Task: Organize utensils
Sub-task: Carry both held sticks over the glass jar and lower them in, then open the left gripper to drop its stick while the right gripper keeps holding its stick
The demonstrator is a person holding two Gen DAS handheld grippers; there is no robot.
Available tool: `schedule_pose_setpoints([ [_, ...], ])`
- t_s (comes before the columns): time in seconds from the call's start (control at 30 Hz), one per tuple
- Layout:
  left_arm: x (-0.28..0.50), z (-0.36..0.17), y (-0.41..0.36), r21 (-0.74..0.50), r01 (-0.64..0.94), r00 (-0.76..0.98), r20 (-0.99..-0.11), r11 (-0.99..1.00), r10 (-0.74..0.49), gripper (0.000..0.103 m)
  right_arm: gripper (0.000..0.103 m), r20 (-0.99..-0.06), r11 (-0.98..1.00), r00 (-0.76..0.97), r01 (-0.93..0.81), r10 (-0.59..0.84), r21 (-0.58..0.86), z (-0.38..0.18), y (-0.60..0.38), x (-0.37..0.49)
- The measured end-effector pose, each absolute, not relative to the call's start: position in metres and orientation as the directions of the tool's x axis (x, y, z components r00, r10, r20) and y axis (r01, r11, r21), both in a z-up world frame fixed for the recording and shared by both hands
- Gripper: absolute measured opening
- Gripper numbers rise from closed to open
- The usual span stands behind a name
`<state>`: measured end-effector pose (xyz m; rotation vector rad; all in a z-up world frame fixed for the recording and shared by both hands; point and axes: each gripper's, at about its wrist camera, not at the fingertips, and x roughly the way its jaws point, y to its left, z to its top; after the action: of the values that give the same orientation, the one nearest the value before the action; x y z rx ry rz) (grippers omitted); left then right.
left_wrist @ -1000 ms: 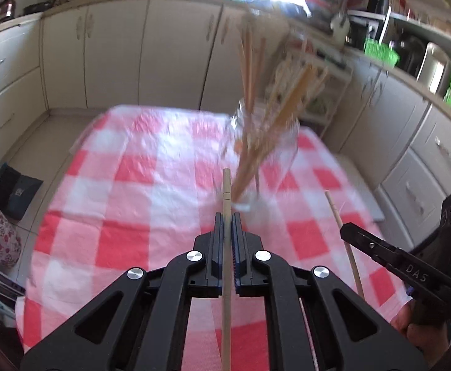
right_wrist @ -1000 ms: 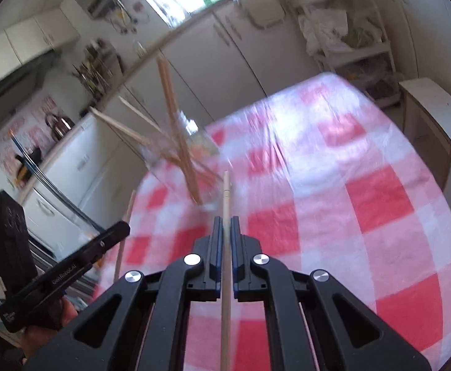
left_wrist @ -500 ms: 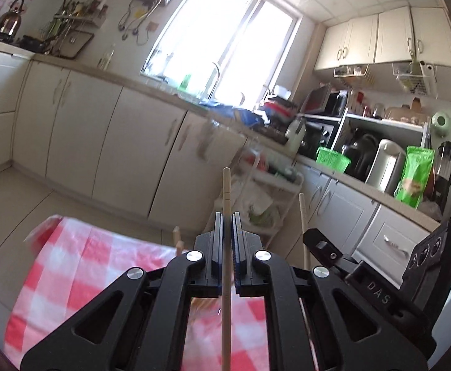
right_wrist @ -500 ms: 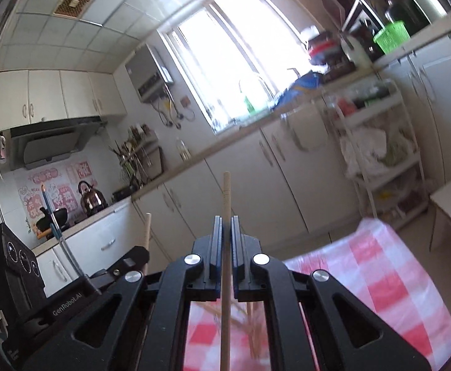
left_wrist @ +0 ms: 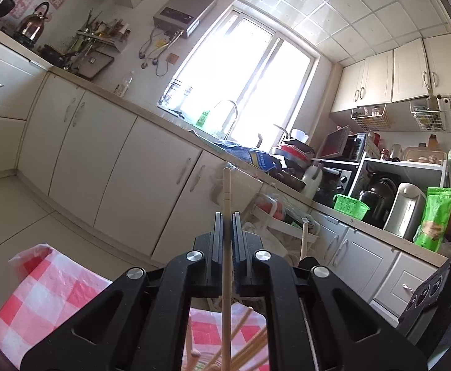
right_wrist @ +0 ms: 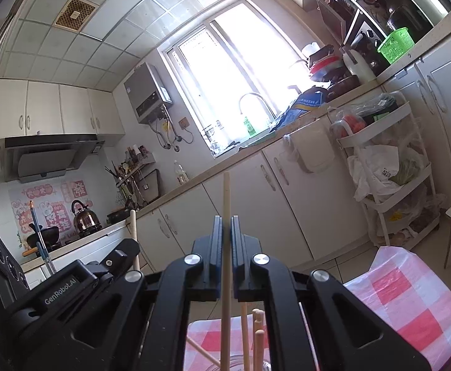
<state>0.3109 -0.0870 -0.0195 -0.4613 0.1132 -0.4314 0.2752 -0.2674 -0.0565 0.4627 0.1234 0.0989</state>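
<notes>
**Both tools up and level, one chopstick each, jar below**

Left tool (left_wrist: 227, 216): jaws narrow, clamped on a chopstick (left_wrist: 226, 191) that runs along the jaw line and pokes out ahead. Right tool (right_wrist: 226, 219): same, pinched on its own chopstick (right_wrist: 226, 194). From the left view I see the right tool's stick tip (left_wrist: 304, 238) just to the right; from the right view the left tool's body (right_wrist: 70, 284) sits close on the left.

The jar (right_wrist: 238, 366) with the other sticks (right_wrist: 258, 334) is at the very bottom edge of both views, on the checked tabletop (right_wrist: 411, 303), mostly hidden behind the tool bodies.

Risks, as I judge them:
- The jar mouth is nearly out of sight, so I'd be tipping the sticks down close to blind. A miss puts the tip on the rim or the tabletop.
- The sticks already in the jar fan outward; an incoming stick could snag on them or nudge the jar over.
- The tools are close together, so they or their sticks could clash on the way down.
- Each stick is pinched at one point only, so it could pivot in the jaws on contact.

Versus a second ago: both cameras looked down on the tabletop with the jar in full view ahead. Now they face the cabinets and window; both tools have risen and pitched up. Both grips are unchanged.
</notes>
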Motion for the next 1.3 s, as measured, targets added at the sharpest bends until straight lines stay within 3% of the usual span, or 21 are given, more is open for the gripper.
schedule_pose_setpoints([
  [0.67, 0.321, -0.048, -0.103, -0.363, 0.398, 0.908, 0.024, 0.843, -0.419, 0.005, 0.006, -0.071, 0.902, 0.992, -0.062, 0.102, 0.428, -0.077, -0.261, 0.292],
  [1.3, 0.301, -0.043, -0.078, -0.341, 0.443, 0.862, -0.092, 0.829, -0.498, 0.006, 0.006, -0.093, 0.908, 0.992, -0.040, 0.086, 0.416, -0.081, -0.252, 0.283],
])
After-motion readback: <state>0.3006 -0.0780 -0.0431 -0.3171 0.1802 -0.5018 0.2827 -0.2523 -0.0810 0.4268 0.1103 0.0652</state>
